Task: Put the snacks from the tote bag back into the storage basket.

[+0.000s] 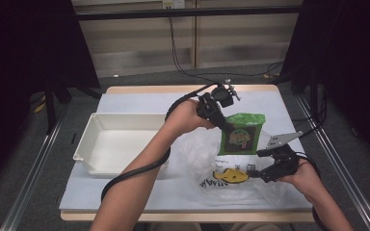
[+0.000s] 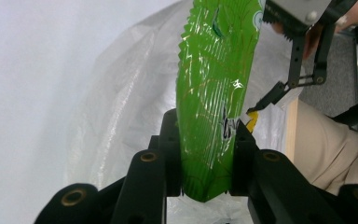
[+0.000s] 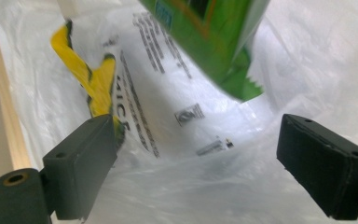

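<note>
Keep the left gripper (image 2: 207,154) clamped on the green snack packet (image 1: 241,134) hanging above the clear plastic bag (image 1: 231,180), and close the wide-open right gripper (image 3: 205,163) on bag film.

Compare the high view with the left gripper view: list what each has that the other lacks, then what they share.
High view alone: the white tray left of the work, the table edge, both forearms, and the green packet's printed front.

Left gripper view alone: the left gripper with its pads pressed on the packet's thin crimped edge, close up.

Both: the green packet, the clear plastic bag beneath it, and the right gripper beside them with its jaws spread.
</note>
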Demonstrator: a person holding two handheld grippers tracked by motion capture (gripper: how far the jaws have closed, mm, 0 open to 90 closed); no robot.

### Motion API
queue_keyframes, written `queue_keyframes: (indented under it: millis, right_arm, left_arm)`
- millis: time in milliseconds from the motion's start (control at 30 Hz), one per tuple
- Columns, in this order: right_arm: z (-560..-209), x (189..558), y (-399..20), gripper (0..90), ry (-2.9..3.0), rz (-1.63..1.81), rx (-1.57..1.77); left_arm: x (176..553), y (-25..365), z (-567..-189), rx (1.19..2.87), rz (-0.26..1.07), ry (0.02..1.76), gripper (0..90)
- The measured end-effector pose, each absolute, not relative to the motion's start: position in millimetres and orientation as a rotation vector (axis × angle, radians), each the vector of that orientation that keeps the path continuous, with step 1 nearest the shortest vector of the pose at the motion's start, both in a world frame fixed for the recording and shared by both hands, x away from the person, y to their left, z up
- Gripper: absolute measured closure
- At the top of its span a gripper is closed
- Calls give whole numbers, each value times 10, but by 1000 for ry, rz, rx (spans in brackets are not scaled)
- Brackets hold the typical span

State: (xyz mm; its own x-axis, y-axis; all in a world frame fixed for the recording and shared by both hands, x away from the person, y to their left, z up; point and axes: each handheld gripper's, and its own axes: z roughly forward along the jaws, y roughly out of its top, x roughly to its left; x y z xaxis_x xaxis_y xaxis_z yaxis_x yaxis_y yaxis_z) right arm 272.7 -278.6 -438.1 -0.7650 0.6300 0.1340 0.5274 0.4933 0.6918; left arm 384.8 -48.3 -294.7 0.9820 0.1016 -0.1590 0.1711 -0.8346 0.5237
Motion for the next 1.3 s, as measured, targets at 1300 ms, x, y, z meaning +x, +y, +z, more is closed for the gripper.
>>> queue_keyframes:
  millis: [1300]
  right_arm:
    - [-4342, 2703, -2717, 79, 2602, 1159, 1031]
  left_arm:
    - [4145, 245, -2473, 2579, -142, 264, 728]
